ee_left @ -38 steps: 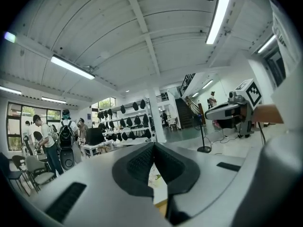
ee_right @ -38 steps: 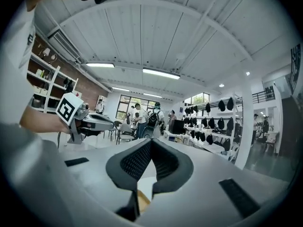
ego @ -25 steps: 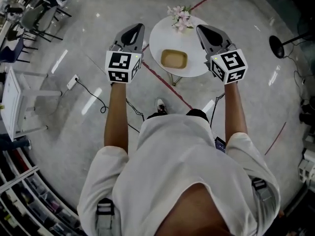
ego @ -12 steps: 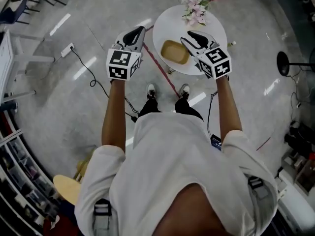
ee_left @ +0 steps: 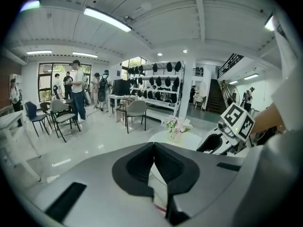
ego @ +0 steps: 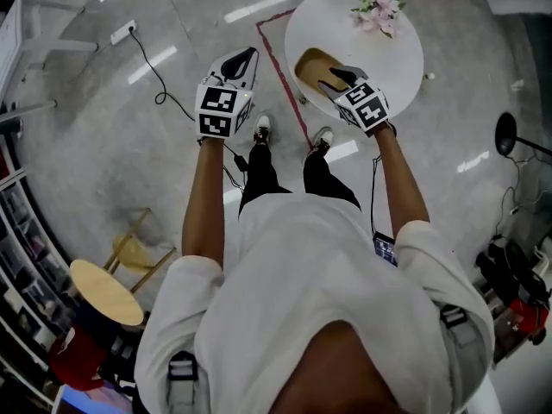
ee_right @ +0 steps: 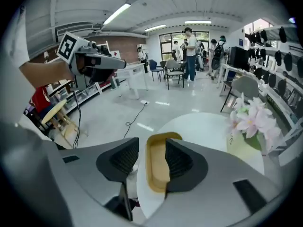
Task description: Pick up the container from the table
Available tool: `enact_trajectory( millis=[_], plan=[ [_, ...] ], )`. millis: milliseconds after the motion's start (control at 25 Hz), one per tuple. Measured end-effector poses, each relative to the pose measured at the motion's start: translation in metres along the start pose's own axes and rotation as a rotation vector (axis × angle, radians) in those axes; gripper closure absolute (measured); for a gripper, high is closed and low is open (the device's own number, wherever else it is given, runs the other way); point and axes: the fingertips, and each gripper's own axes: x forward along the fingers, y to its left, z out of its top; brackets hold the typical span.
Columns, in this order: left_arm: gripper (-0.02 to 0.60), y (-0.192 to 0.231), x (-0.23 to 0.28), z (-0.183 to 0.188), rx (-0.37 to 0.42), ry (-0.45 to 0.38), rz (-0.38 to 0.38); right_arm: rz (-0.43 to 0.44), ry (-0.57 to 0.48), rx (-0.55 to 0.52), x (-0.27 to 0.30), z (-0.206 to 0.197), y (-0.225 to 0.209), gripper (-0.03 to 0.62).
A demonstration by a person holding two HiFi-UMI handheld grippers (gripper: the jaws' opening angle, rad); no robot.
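Note:
A tan shallow container (ego: pixel 312 65) lies near the left edge of a round white table (ego: pixel 401 59). My right gripper (ego: pixel 335 79) hangs over it, pointing steeply down. Its jaws are opening. In the right gripper view the container (ee_right: pixel 156 167) shows in the gap of the right gripper (ee_right: pixel 151 161), and the pads do not press on it. My left gripper (ego: pixel 242 59) is left of the table, above the floor. In its own view the left gripper (ee_left: pixel 154 150) has its pads meeting at the tips with nothing between them.
A vase of pink flowers (ego: pixel 377 7) stands at the table's far side. A red tape line (ego: pixel 278 63) and a cable with a power strip (ego: pixel 123 31) cross the floor. A wooden stool (ego: pixel 103 291) is at lower left, a black stand base (ego: pixel 506 133) at right.
Both grippers have come down. The right one has swung over the container and its jaws have parted. The left one stays beside the table with its jaws together.

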Motion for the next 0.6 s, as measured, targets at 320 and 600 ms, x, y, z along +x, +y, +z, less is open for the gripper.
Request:
enact_trajectory(
  millis=[320, 600],
  plan=[
    [0.565, 0.002, -0.004, -0.052, -0.097, 0.073, 0.029, 0.115, 0.229, -0.088, 0.065, -0.061, 0.02, 0.375],
    [0.565, 0.009, -0.006, -0.078, -0.131, 0.111, 0.022, 0.121, 0.393, -0.206, 0.104, -0.089, 0.02, 0.416]
  ],
)
